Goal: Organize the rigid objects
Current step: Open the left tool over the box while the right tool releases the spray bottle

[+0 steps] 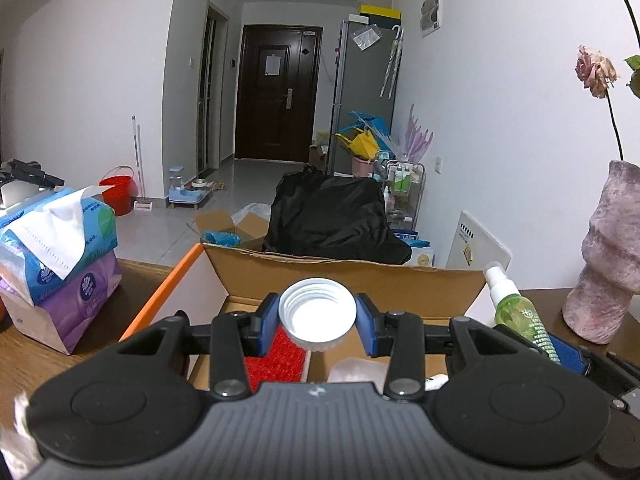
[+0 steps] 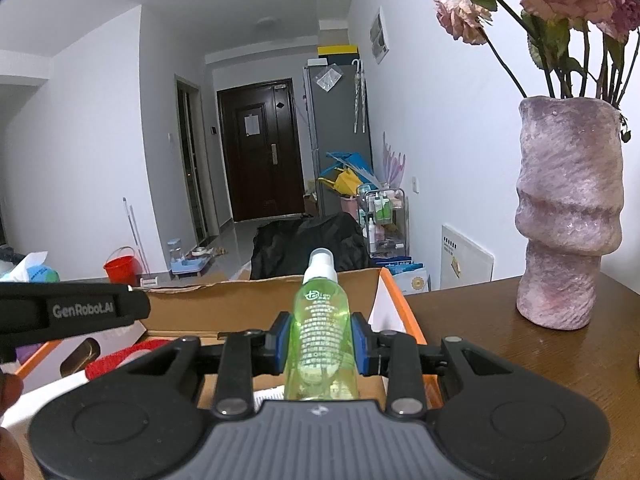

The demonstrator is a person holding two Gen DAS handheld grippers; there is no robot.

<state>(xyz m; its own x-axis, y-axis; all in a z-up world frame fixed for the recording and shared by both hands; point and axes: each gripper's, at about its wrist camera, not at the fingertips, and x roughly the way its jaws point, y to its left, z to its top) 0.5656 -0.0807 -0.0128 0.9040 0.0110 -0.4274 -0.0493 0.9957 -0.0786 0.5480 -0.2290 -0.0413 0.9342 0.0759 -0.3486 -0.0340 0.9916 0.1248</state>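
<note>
Left gripper [image 1: 317, 317] is pinching a white cap [image 1: 317, 314] between its blue pads, open threaded side facing the camera, held up over the cardboard box [image 1: 344, 276]. Down inside the box there's a red brush-looking thing [image 1: 276, 360] right under the cap, plus something pale next to it that I can't make out.

Right gripper [image 2: 320, 342] is clamped on a green spray bottle [image 2: 320, 336], upright with the white nozzle on top, also over the box, toward its right side. The left gripper shows up at the left edge of the right wrist view.

The box sits on a brown table [image 2: 500, 340]. A pink vase [image 2: 568, 216] with dried roses stands to the right, tissue packs [image 1: 60, 252] off to the left.
</note>
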